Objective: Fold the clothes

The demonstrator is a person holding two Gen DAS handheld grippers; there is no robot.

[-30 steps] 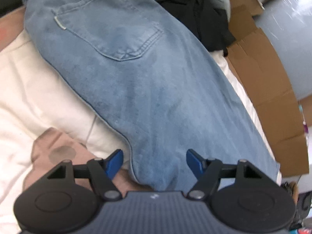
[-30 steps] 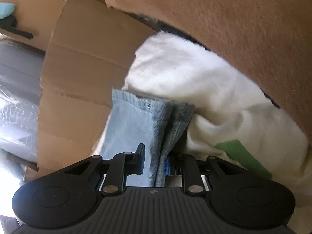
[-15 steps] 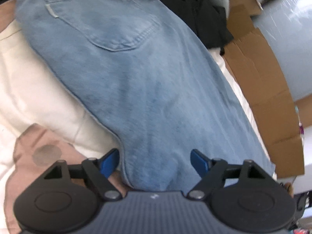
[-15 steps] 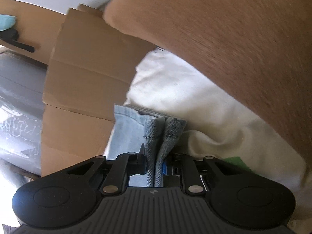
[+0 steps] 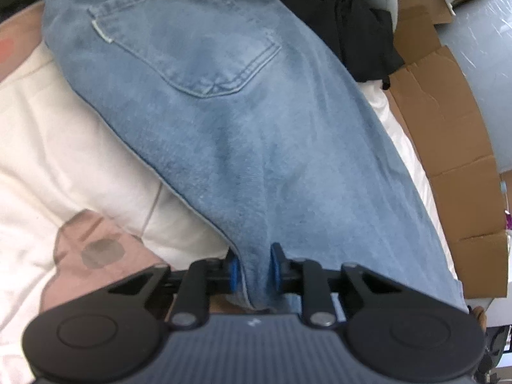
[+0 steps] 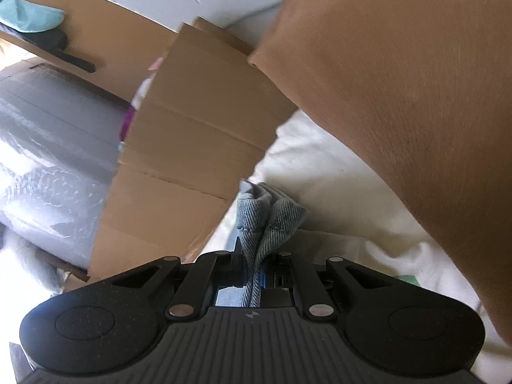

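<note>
- Pinching the denim at two places is the step in hand: the left gripper (image 5: 252,270) has just closed its jaws on a ridge of the jeans (image 5: 243,134) partway down the leg, and the blue pads (image 5: 233,276) press the cloth from both sides.
- The right gripper (image 6: 252,275) is pressed nearly together on the bunched hem end (image 6: 268,214) of the same garment, which stands up between its jaws.
- The jeans lie spread, back pocket (image 5: 192,44) up, across the cream bedding (image 5: 64,147); a pink patch (image 5: 99,243) of cloth shows beside the left gripper.
- Next, by my judgement, the hem should be carried over toward the waist while the left grip holds the fold line; both pinches must stay firm, since heavy denim can slip out.
- Containers: flattened cardboard (image 6: 192,134) stands along the bed's edge, apart from the jeans; whether any box holds anything cannot be told.
- A dark garment (image 5: 345,22) lies beyond the waistband, not in any box.
</note>
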